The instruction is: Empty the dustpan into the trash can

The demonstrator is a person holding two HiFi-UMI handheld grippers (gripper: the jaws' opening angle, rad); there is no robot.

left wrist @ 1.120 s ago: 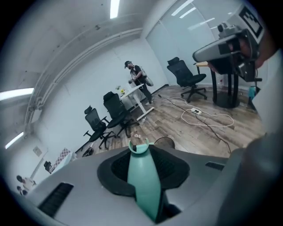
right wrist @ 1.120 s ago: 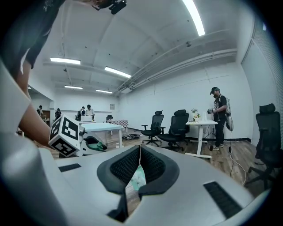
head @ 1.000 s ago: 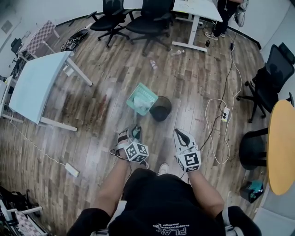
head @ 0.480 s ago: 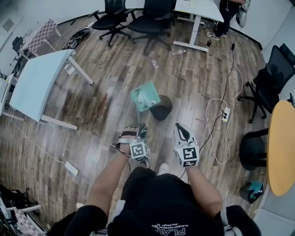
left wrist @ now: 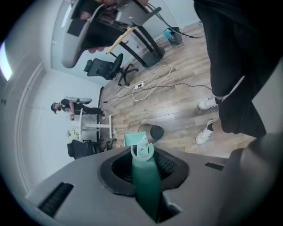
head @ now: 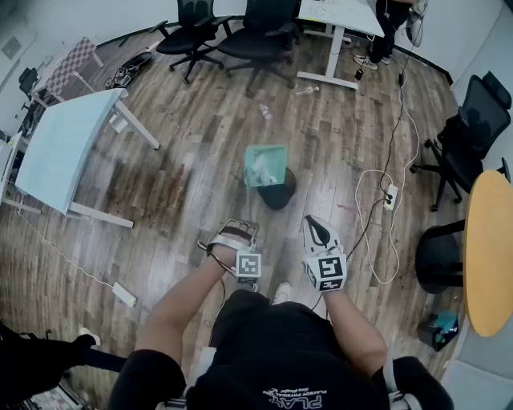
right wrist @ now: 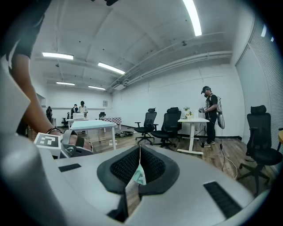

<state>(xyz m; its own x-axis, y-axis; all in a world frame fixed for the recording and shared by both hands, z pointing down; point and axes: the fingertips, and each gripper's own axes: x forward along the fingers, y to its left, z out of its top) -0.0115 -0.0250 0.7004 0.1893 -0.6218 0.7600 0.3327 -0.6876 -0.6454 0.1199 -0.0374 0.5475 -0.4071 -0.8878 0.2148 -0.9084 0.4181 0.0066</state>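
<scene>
A teal dustpan (head: 265,166) with white crumpled litter in it is tipped up over the near rim of a black trash can (head: 279,193) on the wood floor. My left gripper (head: 237,230) points down at it, and its jaws are closing on the long teal handle (left wrist: 146,181). In the left gripper view the handle runs out to the dustpan (left wrist: 134,138), which hangs beside the can (left wrist: 153,131). My right gripper (head: 315,227) hangs to the right of the left one, shut with nothing in it. Its pads (right wrist: 150,165) meet in the right gripper view.
Black office chairs (head: 260,36) and a white desk (head: 341,16) stand at the back, with a person (right wrist: 211,115) beside the desk. A pale blue table (head: 68,144) is at the left and a yellow round table (head: 489,256) at the right. A white cable and power strip (head: 390,197) lie on the floor.
The dustpan has swung right and come over the trash can, tipping up. My left gripper has rolled and dropped a little. The right gripper has stayed put.
</scene>
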